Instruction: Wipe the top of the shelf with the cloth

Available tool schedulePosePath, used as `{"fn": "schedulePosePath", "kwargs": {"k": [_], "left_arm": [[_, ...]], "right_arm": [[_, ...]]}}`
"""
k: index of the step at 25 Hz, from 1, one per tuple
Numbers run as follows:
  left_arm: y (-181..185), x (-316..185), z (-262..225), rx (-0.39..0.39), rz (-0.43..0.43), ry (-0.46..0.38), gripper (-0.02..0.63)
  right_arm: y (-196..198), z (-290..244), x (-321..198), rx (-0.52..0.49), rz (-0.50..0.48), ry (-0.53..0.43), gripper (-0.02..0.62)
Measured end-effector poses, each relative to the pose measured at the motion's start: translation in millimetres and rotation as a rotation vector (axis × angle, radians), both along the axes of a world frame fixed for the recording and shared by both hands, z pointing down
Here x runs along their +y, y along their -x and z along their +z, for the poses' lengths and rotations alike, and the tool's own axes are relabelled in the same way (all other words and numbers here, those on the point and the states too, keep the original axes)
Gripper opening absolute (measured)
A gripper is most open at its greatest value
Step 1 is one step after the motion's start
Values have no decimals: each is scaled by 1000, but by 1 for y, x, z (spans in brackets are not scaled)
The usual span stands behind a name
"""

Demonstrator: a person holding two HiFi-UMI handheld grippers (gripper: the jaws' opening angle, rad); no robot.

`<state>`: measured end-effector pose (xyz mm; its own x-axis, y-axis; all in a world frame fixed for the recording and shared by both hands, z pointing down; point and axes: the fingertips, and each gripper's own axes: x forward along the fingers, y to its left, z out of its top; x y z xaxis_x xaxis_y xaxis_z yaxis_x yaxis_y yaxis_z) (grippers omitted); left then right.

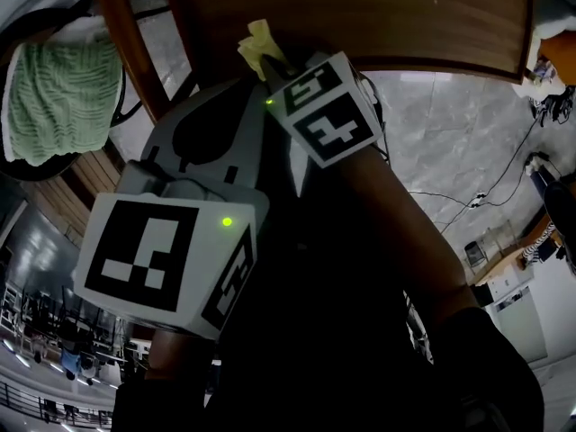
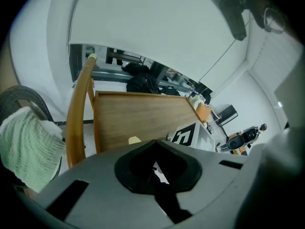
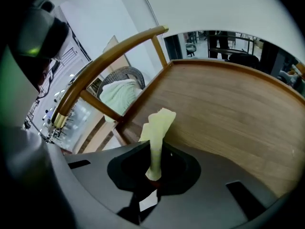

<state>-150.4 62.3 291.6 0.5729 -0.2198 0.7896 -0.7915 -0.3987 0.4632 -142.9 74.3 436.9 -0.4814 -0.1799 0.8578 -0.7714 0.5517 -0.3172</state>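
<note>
Gripping the yellow cloth (image 3: 157,123), the right gripper (image 3: 153,178) hangs over the shelf (image 3: 228,113); left gripper's (image 2: 155,171) fingers closed.

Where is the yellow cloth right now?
In the right gripper view, the yellow cloth stands pinched in the jaws of the right gripper, before the wooden shelf top, with the green towel to its left.

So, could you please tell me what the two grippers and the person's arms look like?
The left gripper and right gripper both have smooth grey bodies with a black recess around dark jaws. Each carries a white cube printed with black square markers, with a small green light glowing on it. A dark sleeve shows on the person's right arm.
</note>
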Motion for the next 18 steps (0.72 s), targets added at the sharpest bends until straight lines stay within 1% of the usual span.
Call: {"fn": "schedulePosePath", "kwargs": {"k": [3,6,13,18], "left_arm": [[-12,3,5,-8,-9,13,9],[-28,6,16,-41,-19,13,9],[-76,19,38,-86,-5,29,9],[-101,19,55,-130,4,22,9]], "right_arm": [[-22,-3,-1,11,23,-5,48],[-51,-3,-1,25,47,-8,48],[-114,-9,0,47,87,-17,49],[-147,-14,-2,58,107,-24,49]]}}
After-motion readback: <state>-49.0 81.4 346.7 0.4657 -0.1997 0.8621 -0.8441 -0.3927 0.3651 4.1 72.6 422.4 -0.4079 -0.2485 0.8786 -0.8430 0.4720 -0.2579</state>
